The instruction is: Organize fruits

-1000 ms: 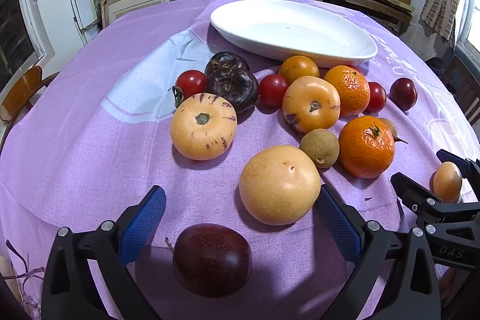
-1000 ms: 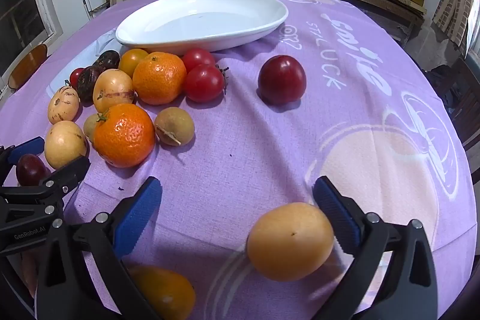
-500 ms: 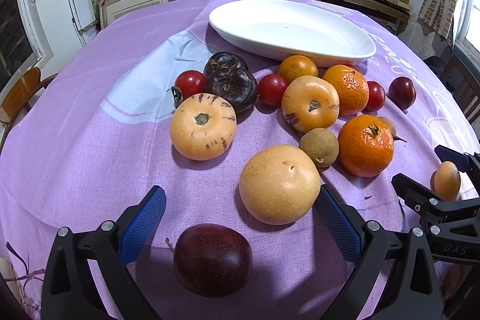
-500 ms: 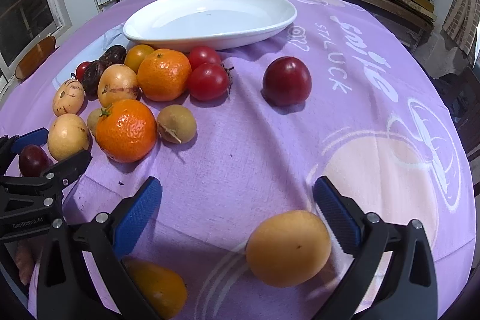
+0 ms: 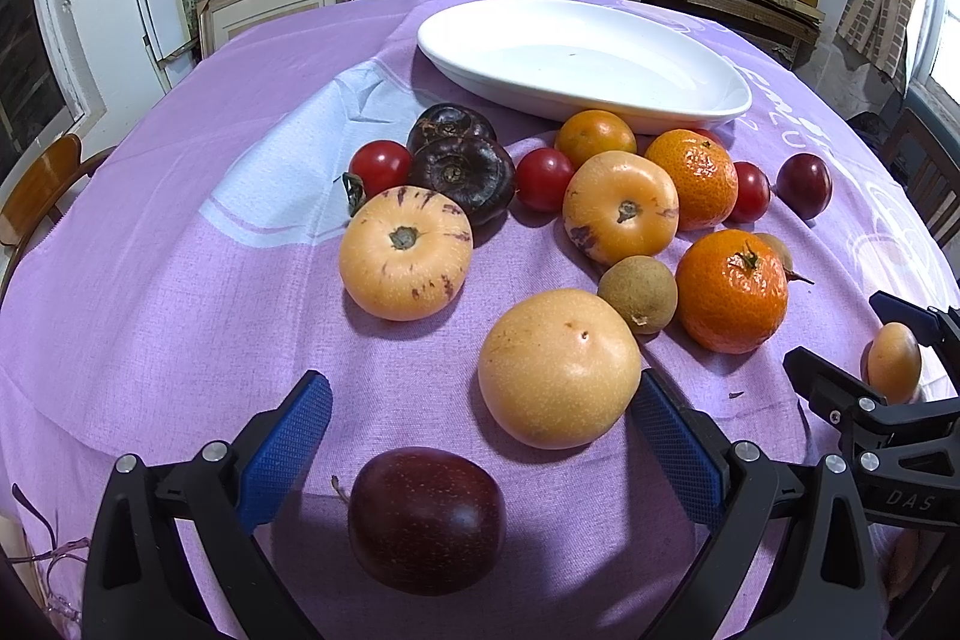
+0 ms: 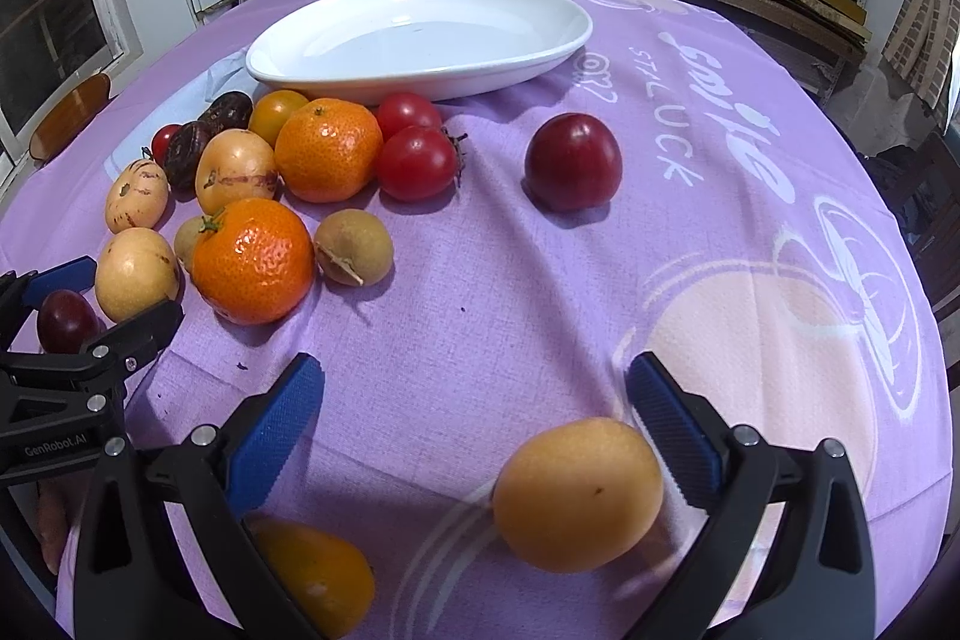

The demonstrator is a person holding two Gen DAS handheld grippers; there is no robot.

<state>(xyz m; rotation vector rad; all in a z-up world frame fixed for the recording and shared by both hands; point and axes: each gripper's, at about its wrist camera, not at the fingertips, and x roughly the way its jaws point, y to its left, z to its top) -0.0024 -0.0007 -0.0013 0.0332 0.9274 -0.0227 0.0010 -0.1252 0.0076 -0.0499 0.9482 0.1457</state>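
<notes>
The purple tablecloth (image 6: 600,292) covered the whole table, and at its far side lay the white oval dish (image 5: 708,100), with nothing in it, so the sorting had apparently not yet got under way. Before the dish sat the crowd of fruit: two mandarins (image 5: 732,289), striped pepino melons (image 5: 405,253), dark mangosteen-like fruits (image 5: 462,172), cherry tomatoes (image 5: 543,178) and a brown longan (image 5: 637,293), most of them touching one another. The left gripper (image 5: 480,436) stood spread wide and holding nothing, a dark plum (image 5: 426,517) lying low between its arms and a pale yellow pear (image 5: 558,367) just ahead, near the right-hand pad. The right gripper (image 6: 474,418) was likewise spread, a small yellow-orange fruit (image 6: 576,493) resting on the cloth close against its right finger. The step looked like lining up for a first pick (one fruit per gripper, I judged); next each would need centring, then closing gently. A red plum (image 6: 573,160) stood apart, clear of everything, while a second orange fruit (image 6: 312,574) lay under the right gripper's left finger and might get nudged.
</notes>
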